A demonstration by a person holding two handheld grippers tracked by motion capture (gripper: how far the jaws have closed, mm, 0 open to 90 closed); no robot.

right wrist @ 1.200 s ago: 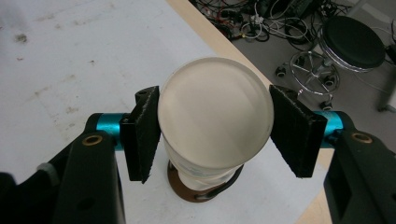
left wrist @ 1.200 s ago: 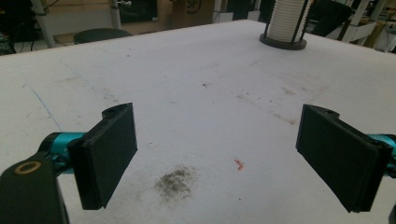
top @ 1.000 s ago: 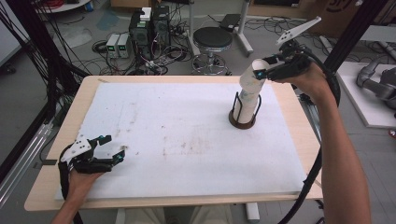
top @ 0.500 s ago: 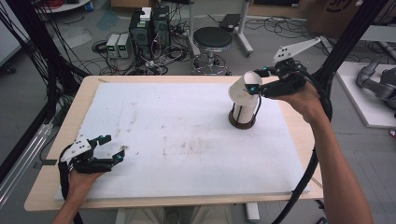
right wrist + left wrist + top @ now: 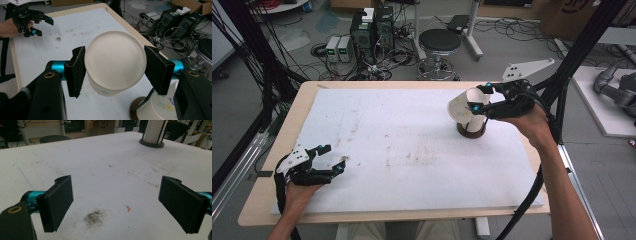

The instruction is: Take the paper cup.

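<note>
My right gripper (image 5: pixel 479 98) is shut on a white paper cup (image 5: pixel 462 111), held tilted in the air just above and left of a stack of cups in a black stand (image 5: pixel 472 129). In the right gripper view the cup (image 5: pixel 115 60) sits squeezed between both black pads (image 5: pixel 77 72), one round end facing the camera, with the stack (image 5: pixel 160 107) below at the right. My left gripper (image 5: pixel 335 156) rests at the near left of the table, open, with nothing between its jaws. The left gripper view shows its wide gap (image 5: pixel 116 202) over bare mat and the stack (image 5: pixel 153 131) far off.
A white foam mat (image 5: pixel 412 140) with grey smudges covers the wooden table (image 5: pixel 309 92). A stool (image 5: pixel 439 42), computers and cables stand on the floor beyond the far edge. Black frame posts rise at both sides.
The right gripper has carried the cup off the top of the stack, leftwards and a little down, tilting it over. The left gripper has stayed where it was.
</note>
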